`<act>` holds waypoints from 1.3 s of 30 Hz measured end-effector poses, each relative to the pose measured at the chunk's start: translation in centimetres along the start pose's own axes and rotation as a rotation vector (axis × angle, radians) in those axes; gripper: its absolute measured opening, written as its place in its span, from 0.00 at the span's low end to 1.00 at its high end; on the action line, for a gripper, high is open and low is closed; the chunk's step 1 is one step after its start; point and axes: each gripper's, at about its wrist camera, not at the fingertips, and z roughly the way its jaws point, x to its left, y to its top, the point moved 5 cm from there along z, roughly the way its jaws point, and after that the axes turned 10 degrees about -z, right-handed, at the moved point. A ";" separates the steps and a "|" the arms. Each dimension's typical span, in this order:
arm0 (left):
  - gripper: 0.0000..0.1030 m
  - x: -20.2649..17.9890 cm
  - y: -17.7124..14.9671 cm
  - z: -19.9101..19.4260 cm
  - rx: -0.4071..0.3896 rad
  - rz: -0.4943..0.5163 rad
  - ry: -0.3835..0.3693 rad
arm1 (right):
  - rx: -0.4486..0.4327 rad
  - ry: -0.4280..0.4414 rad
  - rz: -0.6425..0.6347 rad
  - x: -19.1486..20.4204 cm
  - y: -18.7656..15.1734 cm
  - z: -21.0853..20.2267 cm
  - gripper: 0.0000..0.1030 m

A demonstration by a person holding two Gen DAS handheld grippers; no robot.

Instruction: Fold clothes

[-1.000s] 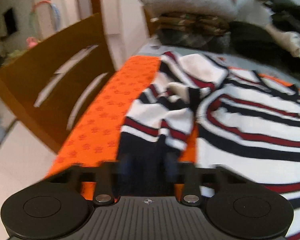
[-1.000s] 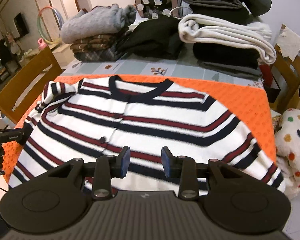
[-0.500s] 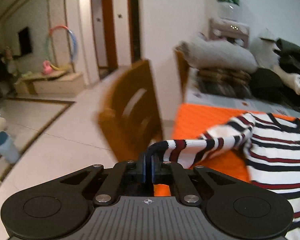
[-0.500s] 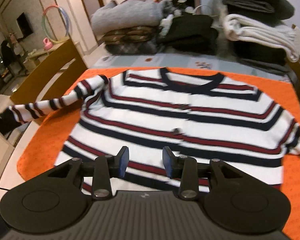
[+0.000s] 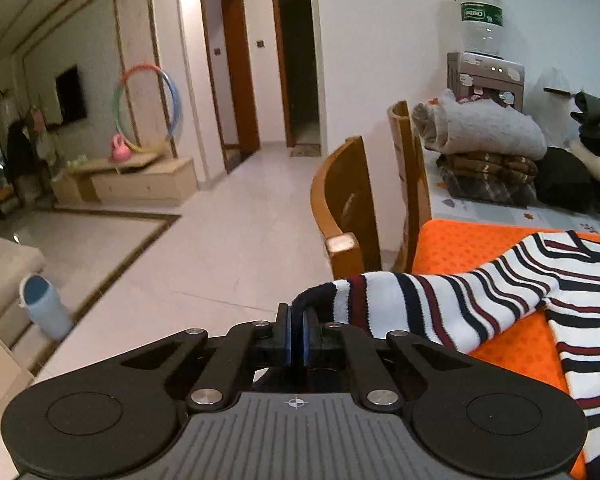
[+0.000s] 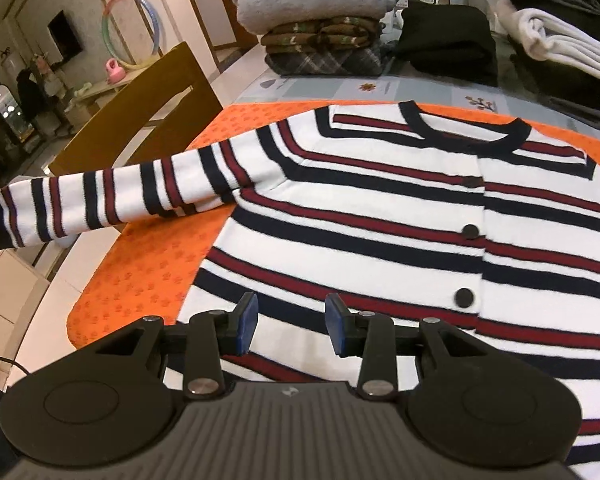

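A white cardigan (image 6: 380,216) with navy and dark red stripes lies face up, buttoned, on an orange mat (image 6: 156,272). Its sleeve (image 6: 112,192) is stretched straight out to the left, past the mat's edge. My left gripper (image 5: 296,334) is shut on the sleeve's dark cuff (image 5: 314,300) and holds it in the air off the table's side. The sleeve (image 5: 440,304) runs from there to the cardigan's body at the right. My right gripper (image 6: 291,322) stands open just above the cardigan's lower left part, with nothing between its fingers.
Wooden chairs (image 5: 348,208) stand at the table's left side, under the stretched sleeve. Stacks of folded clothes (image 6: 320,20) fill the back of the table, with dark and white piles (image 6: 556,40) to the right. A water dispenser (image 5: 484,68) stands by the wall.
My left gripper closed on the bunched sleeve's cuff and pulled it out to the left, off the table, until the sleeve was straight. My right gripper moved left across the cardigan, staying open.
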 end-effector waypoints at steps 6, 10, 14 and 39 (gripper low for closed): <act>0.07 -1.0 1.9 1.3 -0.009 -0.032 -0.084 | -0.010 -0.025 0.021 0.2 -0.5 -0.5 0.42; 0.07 -3.4 3.6 1.4 -0.018 -0.033 -0.198 | -0.020 -0.054 0.052 -0.3 -1.3 -1.3 0.43; 0.07 -7.3 4.5 0.8 -0.004 -0.006 -0.333 | -0.038 -0.083 0.088 -1.1 -2.2 -2.7 0.43; 0.47 -26.5 -5.5 -5.3 0.290 0.434 -1.052 | -0.056 -0.137 0.250 -3.0 -6.6 -4.8 0.49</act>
